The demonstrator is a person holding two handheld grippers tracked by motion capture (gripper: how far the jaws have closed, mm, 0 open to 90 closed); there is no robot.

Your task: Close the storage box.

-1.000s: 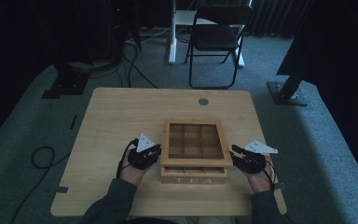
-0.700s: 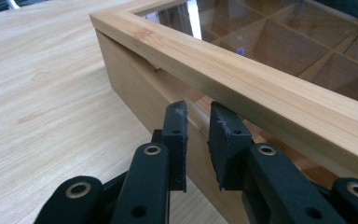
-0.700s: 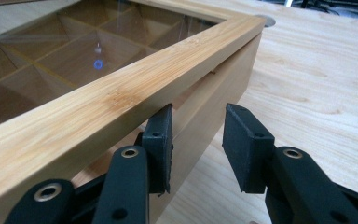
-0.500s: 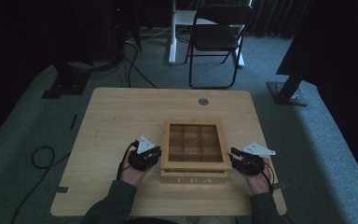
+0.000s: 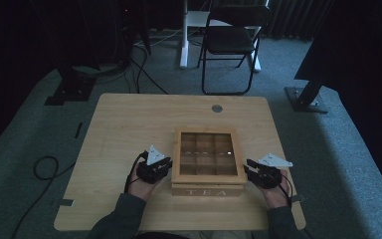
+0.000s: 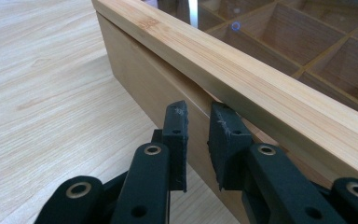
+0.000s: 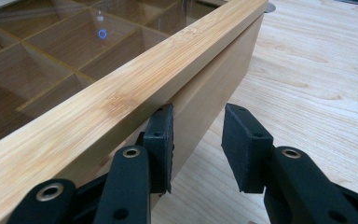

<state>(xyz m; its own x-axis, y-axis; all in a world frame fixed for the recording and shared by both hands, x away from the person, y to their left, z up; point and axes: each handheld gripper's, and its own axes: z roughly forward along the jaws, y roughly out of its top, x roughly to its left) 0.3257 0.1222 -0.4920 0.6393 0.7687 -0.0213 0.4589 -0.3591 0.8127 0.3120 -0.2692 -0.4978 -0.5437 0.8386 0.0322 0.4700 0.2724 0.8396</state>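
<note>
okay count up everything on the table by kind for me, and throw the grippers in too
Tea box, wooden with a glass lid: 1
Grippers: 2, left gripper and right gripper
Round grey disc set in the table top, near the far edge: 1
Total: 4

The right gripper [image 5: 249, 167] has crept slightly inward to the tea box's [image 5: 208, 160] right side; nothing else moved.

High view hangs above the person's side, looking forward and down over the whole counter [image 5: 129, 129]. Both gripper views sit super close, low beside the tea box [image 5: 208, 158] [image 6: 242, 79] [image 7: 135, 88], facing its opposite sides.
</note>
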